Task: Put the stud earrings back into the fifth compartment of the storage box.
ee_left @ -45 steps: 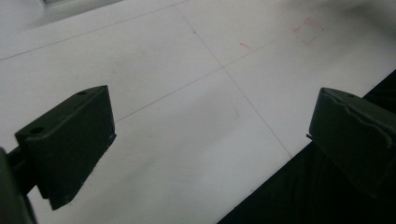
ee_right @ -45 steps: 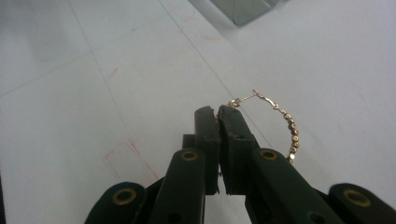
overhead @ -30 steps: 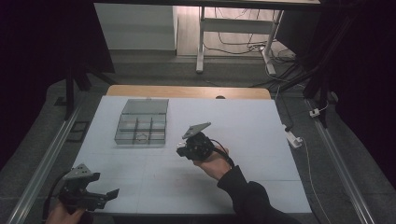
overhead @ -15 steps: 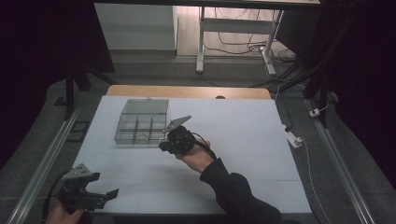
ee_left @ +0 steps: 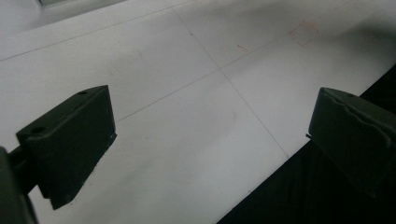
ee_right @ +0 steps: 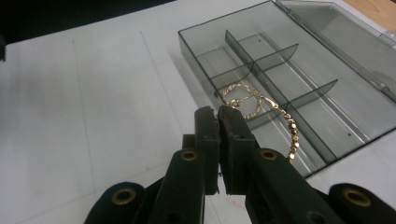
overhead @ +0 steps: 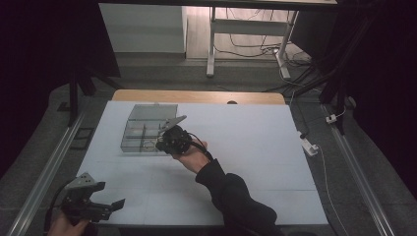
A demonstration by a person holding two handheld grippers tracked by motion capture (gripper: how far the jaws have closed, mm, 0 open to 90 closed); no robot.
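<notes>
A clear grey compartment box (overhead: pixel 140 132) with its lid folded back stands on the white table at the far left. My right gripper (overhead: pixel 160 144) hovers at the box's right edge. In the right gripper view its jaws (ee_right: pixel 218 112) are shut on a gold chain (ee_right: pixel 250 106). The chain loops into one compartment of the box (ee_right: pixel 280 53), and its beaded end trails over a divider toward the near wall. My left gripper (overhead: pixel 110 206) rests at the table's near left corner. Its jaws (ee_left: pixel 210 126) stand wide open over the bare table edge, with nothing between them.
The white table top (overhead: pixel 255 147) has faint pencil lines and a wooden strip (overhead: pixel 196 96) along the far edge. Metal rails run down both sides. A white plug block (overhead: pixel 310 145) lies off the right edge.
My right gripper has travelled left across the table, from the middle to the box's edge, jaws shut throughout. The left gripper has stayed where it was.
</notes>
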